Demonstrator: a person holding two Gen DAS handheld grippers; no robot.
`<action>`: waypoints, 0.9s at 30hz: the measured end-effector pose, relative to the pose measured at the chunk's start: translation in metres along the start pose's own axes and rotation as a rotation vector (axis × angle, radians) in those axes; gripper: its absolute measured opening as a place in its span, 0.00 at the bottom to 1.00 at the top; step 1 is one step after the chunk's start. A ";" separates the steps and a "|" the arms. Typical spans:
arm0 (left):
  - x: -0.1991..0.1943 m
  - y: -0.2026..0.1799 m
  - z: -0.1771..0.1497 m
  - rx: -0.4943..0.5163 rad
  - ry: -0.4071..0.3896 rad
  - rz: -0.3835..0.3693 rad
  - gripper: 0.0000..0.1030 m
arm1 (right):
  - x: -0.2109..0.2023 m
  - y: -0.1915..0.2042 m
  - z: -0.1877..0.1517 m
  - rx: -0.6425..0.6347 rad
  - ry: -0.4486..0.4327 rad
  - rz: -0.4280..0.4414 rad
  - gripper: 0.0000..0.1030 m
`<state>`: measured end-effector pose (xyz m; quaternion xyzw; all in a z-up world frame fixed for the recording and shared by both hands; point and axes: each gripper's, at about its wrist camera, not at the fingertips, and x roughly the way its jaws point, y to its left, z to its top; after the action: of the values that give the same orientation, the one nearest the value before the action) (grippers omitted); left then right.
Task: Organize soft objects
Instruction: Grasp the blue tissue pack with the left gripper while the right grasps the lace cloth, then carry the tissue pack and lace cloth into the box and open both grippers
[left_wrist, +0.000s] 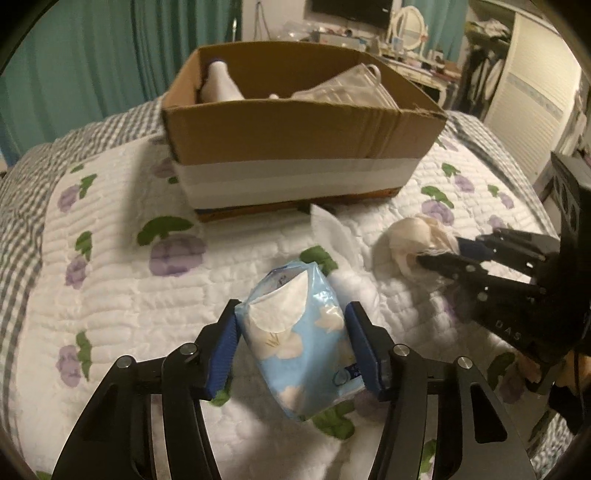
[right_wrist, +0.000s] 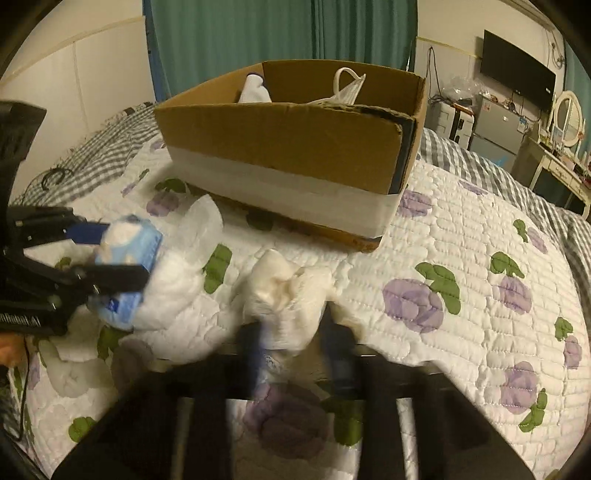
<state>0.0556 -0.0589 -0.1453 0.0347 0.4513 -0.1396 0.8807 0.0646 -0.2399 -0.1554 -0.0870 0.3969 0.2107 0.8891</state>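
My left gripper (left_wrist: 293, 310) is shut on a light blue tissue pack (left_wrist: 295, 343) with white flowers; its blue pads press both sides, just above the quilt. The right wrist view shows the same pack (right_wrist: 129, 236) in that left gripper (right_wrist: 125, 254) at the far left. A crumpled cream cloth bundle (left_wrist: 406, 236) lies to the right. My right gripper (left_wrist: 439, 251) pinches its near side. In the right wrist view the bundle (right_wrist: 284, 291) sits between my blurred right gripper (right_wrist: 291, 328) fingers. A brown cardboard box (left_wrist: 295, 136) stands open behind both.
The box (right_wrist: 280, 140) holds a white rolled item (left_wrist: 221, 83) and a clear plastic bag (left_wrist: 347, 88). A loose white tissue (left_wrist: 328, 229) lies before the box. All rests on a white quilt (left_wrist: 110, 258) with purple flowers. Teal curtains and a dresser stand behind.
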 end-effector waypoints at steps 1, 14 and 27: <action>-0.002 0.002 -0.001 -0.008 -0.003 0.002 0.54 | -0.002 0.002 -0.001 -0.005 -0.003 -0.007 0.12; -0.053 0.024 -0.014 -0.055 -0.100 0.018 0.54 | -0.049 0.024 0.007 0.049 -0.087 -0.041 0.11; -0.111 0.037 -0.007 -0.077 -0.229 0.048 0.54 | -0.112 0.072 0.029 0.000 -0.193 -0.040 0.11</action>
<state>-0.0016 0.0015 -0.0626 -0.0044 0.3518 -0.1041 0.9302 -0.0146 -0.2005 -0.0516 -0.0740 0.3076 0.2003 0.9273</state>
